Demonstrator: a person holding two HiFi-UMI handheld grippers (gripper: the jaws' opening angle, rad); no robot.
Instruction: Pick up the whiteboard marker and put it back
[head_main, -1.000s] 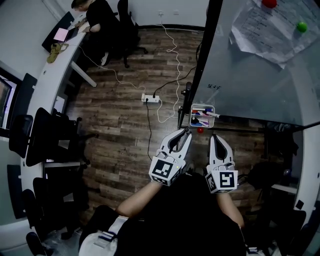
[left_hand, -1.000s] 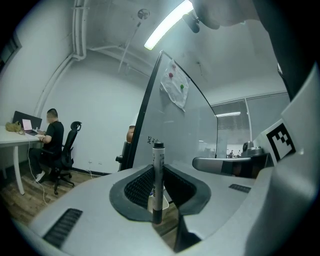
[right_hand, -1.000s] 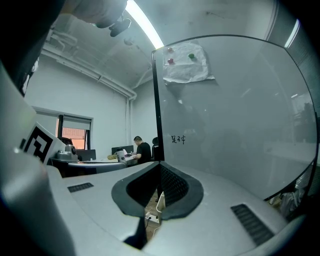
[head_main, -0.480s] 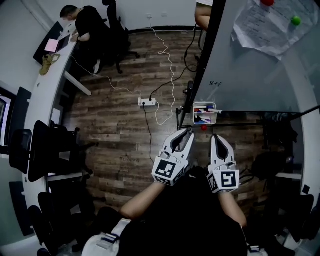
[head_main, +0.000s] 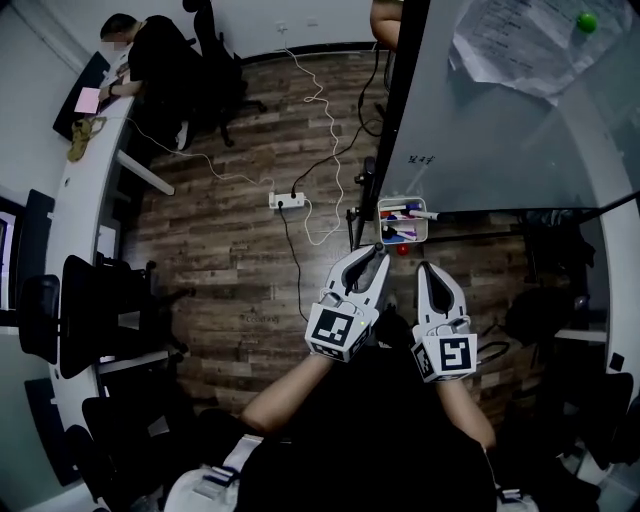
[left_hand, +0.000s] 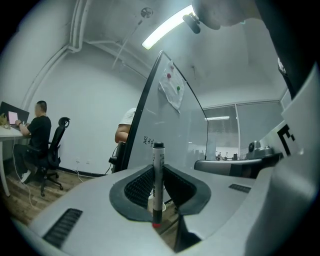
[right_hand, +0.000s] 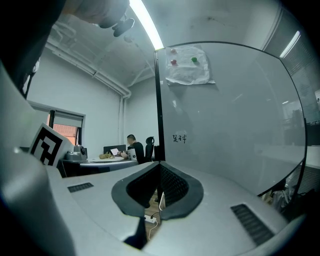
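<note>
Left gripper view: left gripper pinches 1 whiteboard marker; right gripper jaws pressed together.

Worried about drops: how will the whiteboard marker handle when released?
The whiteboard marker looks rigid and light: a slim straight tube. Its smooth round barrel would probably roll. Standing upright in the left gripper, it would likely tip.

person: sitting at the desk, far left
power strip: lying on the wood floor, cables running from it
paper: hanging on the board, green magnet sitting on it
chairs: standing along the desk
</note>
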